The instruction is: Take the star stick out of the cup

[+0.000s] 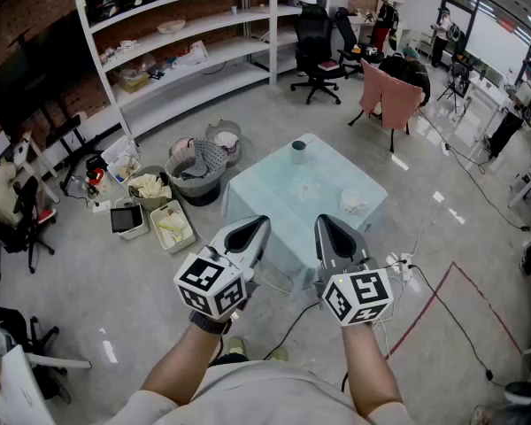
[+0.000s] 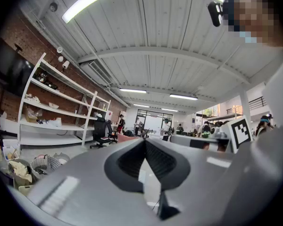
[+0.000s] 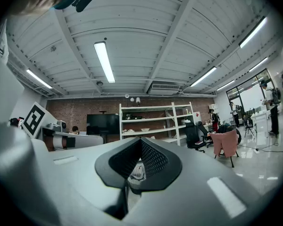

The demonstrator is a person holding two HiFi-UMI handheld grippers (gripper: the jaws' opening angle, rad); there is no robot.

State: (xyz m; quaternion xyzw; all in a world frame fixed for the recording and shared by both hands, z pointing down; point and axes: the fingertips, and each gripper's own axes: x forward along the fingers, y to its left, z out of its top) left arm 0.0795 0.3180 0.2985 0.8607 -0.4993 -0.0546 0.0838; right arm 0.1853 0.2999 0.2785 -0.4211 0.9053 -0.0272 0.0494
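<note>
Seen from the head view, white shelving (image 1: 186,42) lines the brick wall at far left, with baskets (image 1: 199,168) on the floor just left of the tabletop (image 1: 279,215).

Left hand-held gripper (image 1: 261,223) (image 2: 145,141): held in the air short of the tabletop's near edge. Its jaws are closed tip to tip with nothing between them.

Tabletop: pale blue cover. A dark cup (image 1: 298,150) stands upright near the far edge.

Right hand-held gripper (image 1: 323,222) (image 3: 140,140): just beside the left one, level with it. Its jaws are also fully closed and hold nothing.

A white cup (image 1: 352,202) sits near the tabletop's right edge, well apart from the dark cup. The star stick is too small to make out in either cup. Both hand-held grippers are well apart from both cups.

Further right, beyond the tabletop, is a chair (image 1: 391,97) draped in pink.
</note>
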